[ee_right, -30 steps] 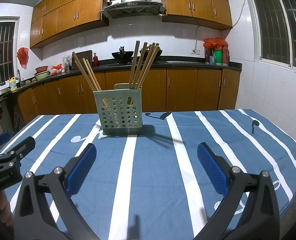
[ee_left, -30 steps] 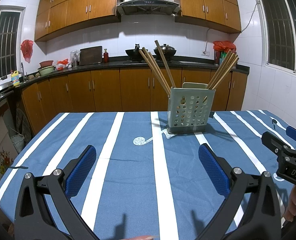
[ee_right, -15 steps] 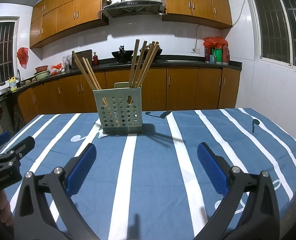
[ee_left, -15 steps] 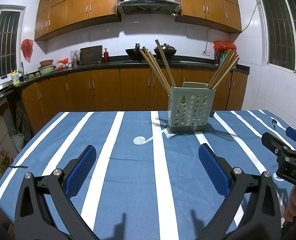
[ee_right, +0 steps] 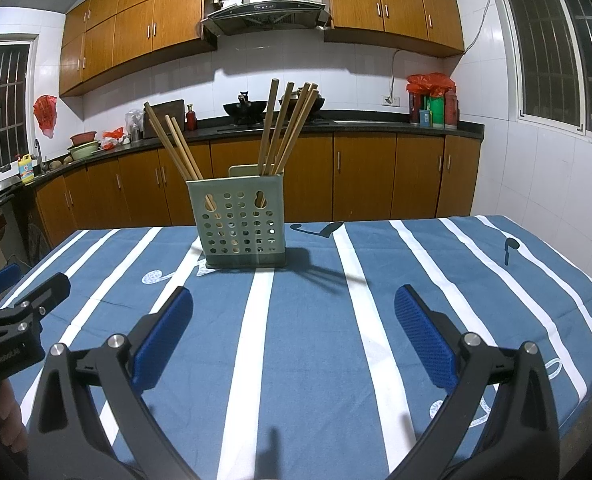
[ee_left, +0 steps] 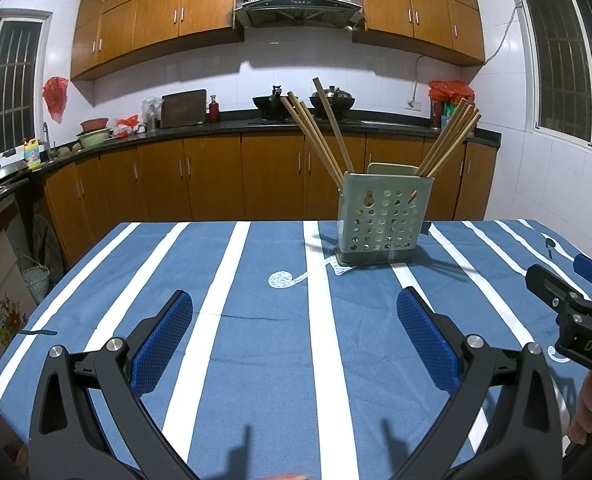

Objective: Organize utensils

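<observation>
Right gripper (ee_right: 294,330) jaws spread, empty; chopsticks (ee_right: 284,128) upright in holder (ee_right: 238,224).

Chopsticks (ee_left: 323,136) leaning in upright green holder (ee_left: 383,216)

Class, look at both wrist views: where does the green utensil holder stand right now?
The green utensil holder stands upright on the striped tablecloth, far side of centre, ahead of both open grippers, chopsticks leaning out of it.
</observation>
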### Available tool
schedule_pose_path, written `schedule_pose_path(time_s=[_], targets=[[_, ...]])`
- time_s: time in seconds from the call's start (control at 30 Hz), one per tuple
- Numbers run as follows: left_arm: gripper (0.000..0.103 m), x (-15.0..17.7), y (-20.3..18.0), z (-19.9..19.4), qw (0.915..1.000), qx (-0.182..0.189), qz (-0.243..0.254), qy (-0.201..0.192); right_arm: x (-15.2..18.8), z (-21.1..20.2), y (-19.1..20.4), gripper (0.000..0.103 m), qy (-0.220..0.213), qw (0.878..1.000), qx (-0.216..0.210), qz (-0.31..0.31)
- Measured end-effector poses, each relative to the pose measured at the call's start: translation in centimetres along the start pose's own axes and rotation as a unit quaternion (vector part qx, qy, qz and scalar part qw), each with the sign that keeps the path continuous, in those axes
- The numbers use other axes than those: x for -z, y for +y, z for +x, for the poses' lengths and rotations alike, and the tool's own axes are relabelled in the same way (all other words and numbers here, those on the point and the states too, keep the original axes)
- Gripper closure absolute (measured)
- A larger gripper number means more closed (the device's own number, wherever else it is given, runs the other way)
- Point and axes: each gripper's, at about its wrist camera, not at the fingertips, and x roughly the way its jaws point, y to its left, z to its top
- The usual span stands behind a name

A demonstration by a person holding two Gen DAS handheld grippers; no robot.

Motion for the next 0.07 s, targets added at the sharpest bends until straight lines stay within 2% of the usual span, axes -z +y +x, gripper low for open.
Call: schedule_pose_path(time_s=[0.07], targets=[[0.002, 0.16, 0.0, 0.02, 1.0, 0.0, 0.0, 0.001, -0.03, 0.01, -0.05, 0.004, 0.0, 1.0, 0.0, 0.0]])
